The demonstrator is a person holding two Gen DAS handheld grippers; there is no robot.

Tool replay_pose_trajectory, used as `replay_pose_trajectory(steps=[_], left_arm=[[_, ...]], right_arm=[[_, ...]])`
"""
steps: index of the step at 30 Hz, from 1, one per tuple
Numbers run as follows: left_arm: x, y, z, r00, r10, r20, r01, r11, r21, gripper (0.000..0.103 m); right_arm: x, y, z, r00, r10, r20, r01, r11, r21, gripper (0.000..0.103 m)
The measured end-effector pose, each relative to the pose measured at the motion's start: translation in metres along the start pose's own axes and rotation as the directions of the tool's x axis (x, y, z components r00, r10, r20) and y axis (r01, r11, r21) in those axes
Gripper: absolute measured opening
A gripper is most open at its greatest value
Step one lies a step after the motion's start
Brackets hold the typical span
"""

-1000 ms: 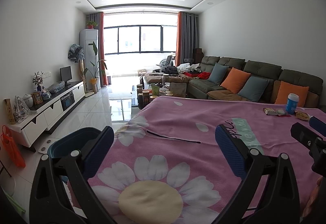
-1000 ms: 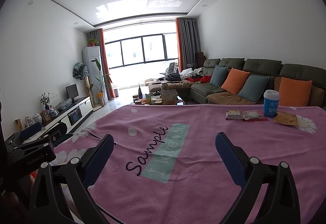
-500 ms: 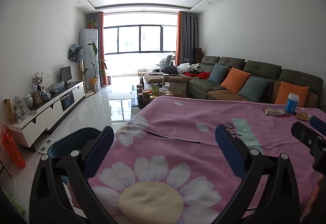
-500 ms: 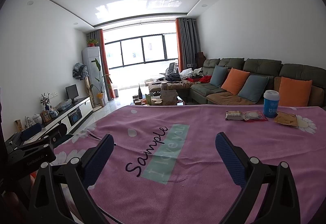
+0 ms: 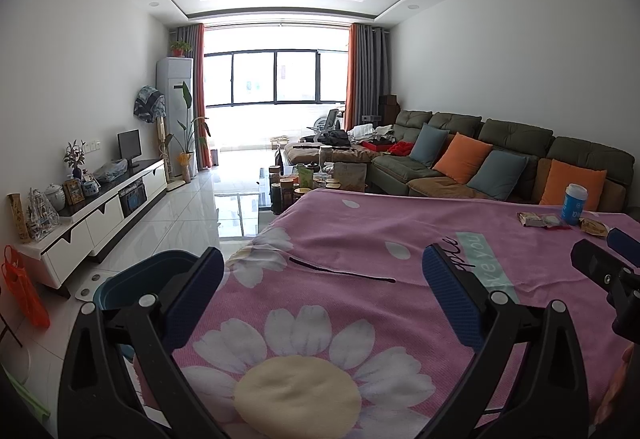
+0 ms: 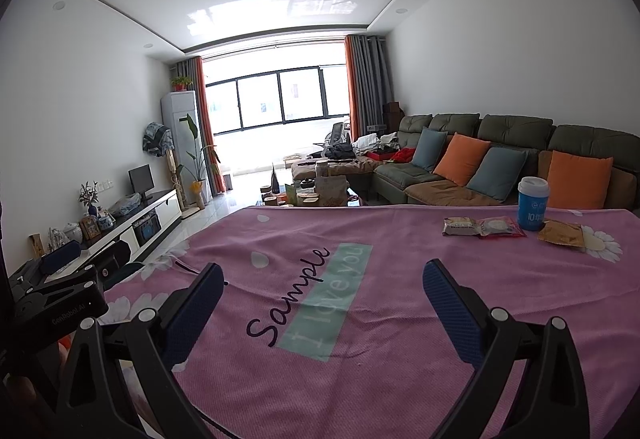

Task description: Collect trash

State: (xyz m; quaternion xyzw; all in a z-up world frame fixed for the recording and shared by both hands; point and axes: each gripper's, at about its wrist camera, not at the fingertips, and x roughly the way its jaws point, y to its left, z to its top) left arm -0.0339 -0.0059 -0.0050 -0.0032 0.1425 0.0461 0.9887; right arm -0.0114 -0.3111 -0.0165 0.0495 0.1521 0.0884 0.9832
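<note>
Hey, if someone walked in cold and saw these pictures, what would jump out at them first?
Probably the pink flowered cloth covering the table, with "Sample I love you" printed mid-cloth. Next, the trash at its far right corner: a blue cup among three snack wrappers. Both grippers hover open and empty, left gripper, right gripper.

Counts:
- Snack wrappers on the worktop (image 6: 400,319): 3. One tan wrapper (image 6: 460,227), one red-edged wrapper (image 6: 502,227), one brown wrapper (image 6: 560,233), lying in a row.
- Blue cup with white lid (image 6: 533,203): 1, standing behind the wrappers.
- Blue bin (image 5: 140,279): 1, on the floor beside the worktop's left edge.
- Hand-held grippers: 2, the left hand-held gripper (image 5: 320,279) and the right hand-held gripper (image 6: 320,283), both with jaws spread wide, nothing between them.
- Sofa cushions: 4, made up of 2 orange and 2 blue-grey.
- Orange bag (image 5: 24,291): 1, at far left.
</note>
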Motion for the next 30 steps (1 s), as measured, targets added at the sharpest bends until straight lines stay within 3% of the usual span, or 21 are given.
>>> replay_pose_trajectory(steps=[21, 26, 30], left_arm=[[0.001, 0.000, -0.001, 1.000, -0.004, -0.010, 0.004, 1.000, 0.010, 0.098], [0.024, -0.003, 0.001, 0.991, -0.040, -0.127, 0.042, 0.999, 0.019, 0.098], [0.061, -0.003, 0.005, 0.965, -0.076, -0.250, 0.083, 0.996, 0.020, 0.098]], right_arm=[[0.001, 0.000, -0.002, 1.000, -0.002, -0.008, 0.002, 1.000, 0.000, 0.096], [0.005, -0.004, -0.001, 0.999, -0.014, -0.032, 0.014, 1.000, -0.001, 0.096], [0.013, -0.025, 0.005, 0.995, -0.035, -0.092, 0.038, 0.999, 0.028, 0.096]])
